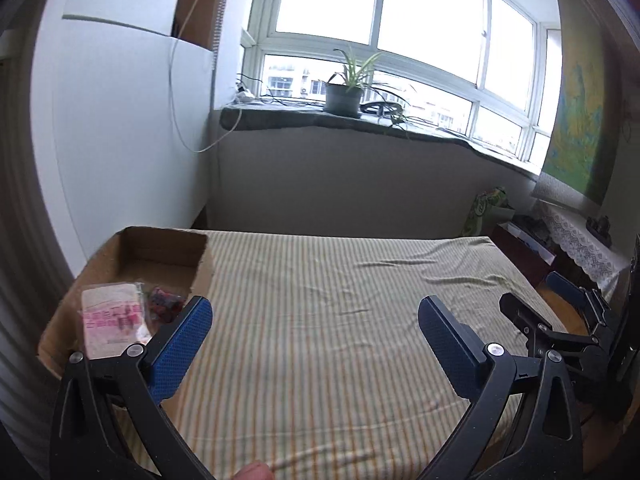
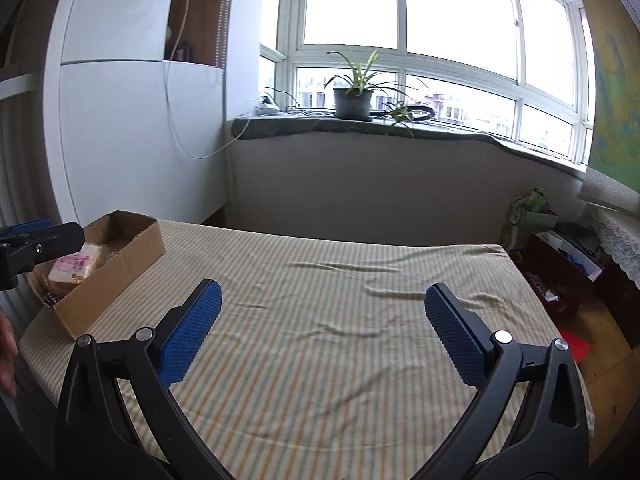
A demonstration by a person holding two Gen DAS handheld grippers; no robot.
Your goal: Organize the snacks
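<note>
Both tools hang over the striped surface (image 2: 320,320), and nothing is gripped. Left gripper (image 1: 316,320) has its jaws spread wide; right gripper (image 2: 323,312) is just as open. Over at the left edge sits the cardboard box (image 2: 116,276), with a pink-and-white snack packet (image 1: 110,320) inside it beside a dark red one (image 1: 164,302).
</note>
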